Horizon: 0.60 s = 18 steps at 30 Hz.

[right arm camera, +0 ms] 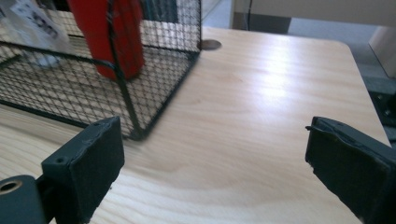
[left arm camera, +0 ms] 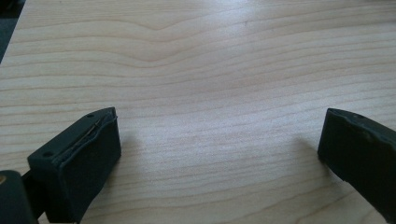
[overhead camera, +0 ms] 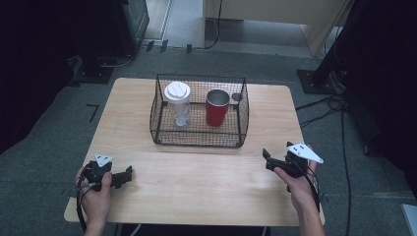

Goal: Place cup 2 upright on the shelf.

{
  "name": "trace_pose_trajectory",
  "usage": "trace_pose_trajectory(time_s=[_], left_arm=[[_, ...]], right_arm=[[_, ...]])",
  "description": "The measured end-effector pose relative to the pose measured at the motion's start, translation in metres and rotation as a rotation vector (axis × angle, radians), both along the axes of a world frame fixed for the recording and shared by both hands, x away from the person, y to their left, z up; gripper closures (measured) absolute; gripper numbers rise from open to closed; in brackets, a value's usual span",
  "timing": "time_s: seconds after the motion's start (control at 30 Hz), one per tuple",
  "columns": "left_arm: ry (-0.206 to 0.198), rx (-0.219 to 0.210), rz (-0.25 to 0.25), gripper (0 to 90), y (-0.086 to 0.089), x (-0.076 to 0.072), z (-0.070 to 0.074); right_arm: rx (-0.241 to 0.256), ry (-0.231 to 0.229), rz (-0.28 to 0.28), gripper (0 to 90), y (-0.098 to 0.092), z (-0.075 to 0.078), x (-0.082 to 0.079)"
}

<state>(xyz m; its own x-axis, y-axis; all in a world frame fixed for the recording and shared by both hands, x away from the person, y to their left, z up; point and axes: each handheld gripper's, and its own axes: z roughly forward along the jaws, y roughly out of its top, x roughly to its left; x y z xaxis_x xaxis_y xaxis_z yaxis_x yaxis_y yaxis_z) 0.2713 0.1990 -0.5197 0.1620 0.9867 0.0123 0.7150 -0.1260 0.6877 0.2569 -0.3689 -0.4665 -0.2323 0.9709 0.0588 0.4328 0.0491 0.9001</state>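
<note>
A black wire basket (overhead camera: 199, 140) stands on the middle of the wooden table (overhead camera: 196, 177). Inside it a red cup (overhead camera: 217, 108) stands upright on the right, and a clear tumbler with a white lid (overhead camera: 177, 102) stands on the left. My left gripper (overhead camera: 129, 173) rests low over the table's near left part, open, with bare wood between its jaws. My right gripper (overhead camera: 278, 151) is held at the near right, open and empty. In the right gripper view the basket's corner (right arm camera: 135, 126) and the red cup (right arm camera: 112, 32) lie ahead to the left.
A small round dark mark (overhead camera: 236, 97) shows on the table behind the basket. Cables (overhead camera: 324, 105) lie on the grey floor to the right. A dark stand base (overhead camera: 314, 81) sits beyond the table's far right corner. Bare wood stretches between the two grippers.
</note>
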Motion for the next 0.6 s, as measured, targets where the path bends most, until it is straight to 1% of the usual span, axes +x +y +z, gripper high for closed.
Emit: trace_pose_trajectory(time_s=[0.2,0.37,0.43,0.6], left_arm=[[0.0,0.001,-0.001,0.1,0.0,0.0,0.0],[0.0,0.001,0.0,0.0,0.0,0.0,0.0],[0.0,0.0,0.0,0.0,0.0,0.0,0.0],[0.0,0.0,0.0,0.1,0.0,0.0,0.0]], right_arm=[[0.009,0.021,-0.042,4.8,-0.017,-0.012,-0.009],[-0.002,0.044,-0.072,4.8,-0.029,-0.022,-0.015],[0.001,0.052,-0.084,4.8,-0.034,-0.025,-0.018],[0.008,0.069,-0.109,4.8,-0.043,-0.031,-0.025]])
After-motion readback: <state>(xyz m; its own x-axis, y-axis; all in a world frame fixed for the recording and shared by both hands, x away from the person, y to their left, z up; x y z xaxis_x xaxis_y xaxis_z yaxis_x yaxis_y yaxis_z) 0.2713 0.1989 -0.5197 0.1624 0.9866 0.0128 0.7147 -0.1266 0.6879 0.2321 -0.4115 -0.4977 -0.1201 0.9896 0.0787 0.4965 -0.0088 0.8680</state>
